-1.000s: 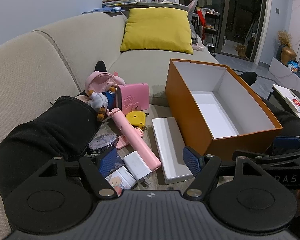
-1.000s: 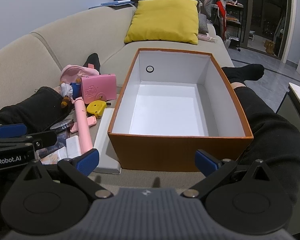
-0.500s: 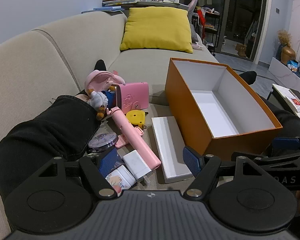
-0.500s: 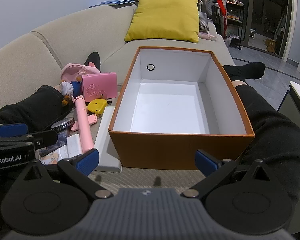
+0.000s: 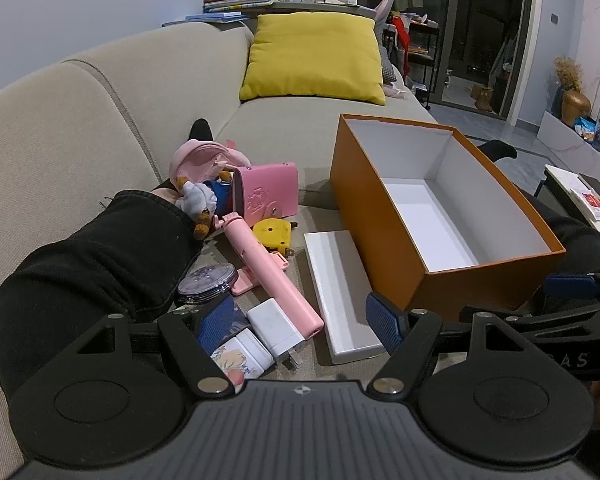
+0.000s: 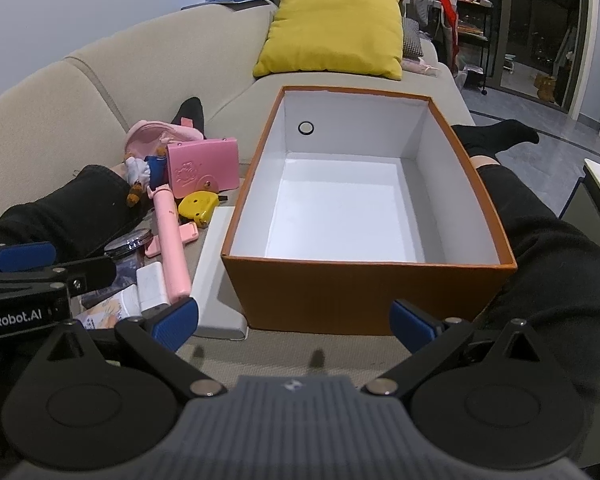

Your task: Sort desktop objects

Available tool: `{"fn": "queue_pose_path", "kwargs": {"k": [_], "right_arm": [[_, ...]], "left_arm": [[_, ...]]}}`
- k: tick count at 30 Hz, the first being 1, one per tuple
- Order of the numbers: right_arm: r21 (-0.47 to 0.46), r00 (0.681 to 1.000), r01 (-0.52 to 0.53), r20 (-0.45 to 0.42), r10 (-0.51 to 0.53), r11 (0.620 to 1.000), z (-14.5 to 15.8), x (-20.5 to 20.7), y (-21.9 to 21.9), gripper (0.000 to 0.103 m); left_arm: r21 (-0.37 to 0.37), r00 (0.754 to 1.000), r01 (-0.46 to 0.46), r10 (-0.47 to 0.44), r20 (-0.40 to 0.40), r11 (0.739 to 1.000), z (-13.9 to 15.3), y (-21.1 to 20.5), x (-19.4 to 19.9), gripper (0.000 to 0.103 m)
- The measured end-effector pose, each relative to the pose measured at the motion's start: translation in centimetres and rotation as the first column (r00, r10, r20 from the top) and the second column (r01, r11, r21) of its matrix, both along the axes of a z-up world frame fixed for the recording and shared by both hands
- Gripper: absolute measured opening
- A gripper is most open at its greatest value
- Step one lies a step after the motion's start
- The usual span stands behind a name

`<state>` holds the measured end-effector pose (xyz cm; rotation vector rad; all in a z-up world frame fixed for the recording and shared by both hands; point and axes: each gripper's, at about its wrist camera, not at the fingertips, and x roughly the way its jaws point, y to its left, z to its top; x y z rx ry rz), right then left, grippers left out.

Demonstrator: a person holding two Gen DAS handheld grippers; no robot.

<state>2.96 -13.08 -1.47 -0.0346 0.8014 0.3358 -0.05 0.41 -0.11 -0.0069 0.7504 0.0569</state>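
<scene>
Orange box (image 6: 364, 292) empty on sofa (image 5: 60, 128) | I see left hand-held gripper (image 5: 300, 324) agape over charger (image 5: 274, 326) | right hand-held gripper (image 6: 294, 320) agape, holding nothing

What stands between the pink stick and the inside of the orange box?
The white flat box lies between the pink stick and the orange box, whose near wall must be cleared. The inside is empty.

Both wrist views look forward, low and close over the sofa seat. Left view faces the clutter, orange box (image 5: 404, 216) at right of frame; right view centres that box (image 6: 364, 292), clutter at left.
</scene>
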Motion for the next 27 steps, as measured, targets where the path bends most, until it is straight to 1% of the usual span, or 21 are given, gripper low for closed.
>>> {"fn": "queue_pose_path", "kwargs": {"k": [7, 10, 11, 12, 13, 15, 17, 19, 20, 21, 22, 23, 24, 25, 27], "right_arm": [[0.004, 0.999, -0.035, -0.017, 0.035, 0.999, -0.2, 0.2, 0.8, 0.102], [0.007, 0.997, -0.074, -0.029, 0.074, 0.997, -0.3, 0.4, 1.6, 0.101], [0.009, 0.995, -0.094, -0.034, 0.094, 0.996, -0.3, 0.5, 1.9, 0.099], [0.010, 0.992, -0.118, -0.036, 0.118, 0.993, -0.3, 0.5, 2.4, 0.090], [0.005, 0.989, -0.145, -0.040, 0.145, 0.989, -0.3, 0.5, 2.8, 0.084], [-0.007, 0.977, -0.207, -0.054, 0.206, 0.978, -0.4, 0.6, 4.1, 0.066], [-0.019, 0.959, -0.277, -0.060, 0.275, 0.961, -0.4, 0.6, 5.5, 0.056], [-0.034, 0.937, -0.347, -0.053, 0.345, 0.937, -0.3, 0.5, 7.0, 0.047], [-0.042, 0.928, -0.372, -0.051, 0.370, 0.927, -0.3, 0.5, 7.5, 0.040], [-0.047, 0.916, -0.401, -0.048, 0.399, 0.915, -0.3, 0.7, 8.2, 0.036], [-0.049, 0.906, -0.422, -0.050, 0.420, 0.905, -0.3, 0.9, 8.8, 0.035], [-0.048, 0.898, -0.438, -0.054, 0.436, 0.898, -0.4, 1.2, 9.2, 0.033], [-0.043, 0.891, -0.453, -0.059, 0.451, 0.890, -0.4, 1.5, 9.7, 0.032], [-0.035, 0.885, -0.464, -0.066, 0.462, 0.885, -0.5, 2.0, 10.2, 0.031], [-0.030, 0.879, -0.474, -0.080, 0.470, 0.880, -0.6, 3.1, 11.2, 0.031]], "left_arm": [[-0.006, 1.000, -0.011, 0.011, -0.012, 1.000, -0.2, 0.6, 0.2, 0.086], [-0.010, 0.999, -0.020, 0.020, -0.025, 1.000, -0.4, 1.3, 0.3, 0.086], [-0.009, 0.999, -0.024, 0.023, -0.031, 1.000, -0.4, 1.6, 0.4, 0.086], [-0.004, 0.999, -0.031, 0.031, -0.033, 1.000, -0.4, 1.9, 0.3, 0.085], [0.001, 0.999, -0.039, 0.039, -0.035, 0.999, -0.4, 2.3, 0.3, 0.082], [0.012, 0.997, -0.054, 0.055, -0.047, 0.998, -0.5, 3.1, 0.2, 0.078], [0.008, 0.996, -0.069, 0.069, -0.063, 0.998, -0.5, 4.1, 0.2, 0.073], [0.005, 0.992, -0.095, 0.095, -0.083, 0.995, -0.6, 5.2, 0.3, 0.063], [0.002, 0.991, -0.100, 0.099, -0.092, 0.995, -0.7, 5.7, 0.4, 0.061], [-0.001, 0.989, -0.104, 0.104, -0.102, 0.995, -0.9, 6.3, 0.5, 0.057], [-0.001, 0.988, -0.106, 0.105, -0.110, 0.994, -1.0, 6.6, 0.7, 0.053], [-0.003, 0.987, -0.103, 0.102, -0.121, 0.995, -1.2, 7.0, 0.8, 0.051], [-0.006, 0.986, -0.100, 0.099, -0.135, 0.995, -1.4, 7.3, 1.1, 0.044], [-0.010, 0.984, -0.095, 0.092, -0.151, 0.995, -1.6, 7.6, 1.4, 0.041], [-0.032, 0.981, -0.085, 0.078, -0.175, 0.996, -2.1, 8.4, 2.0, 0.041]]}}
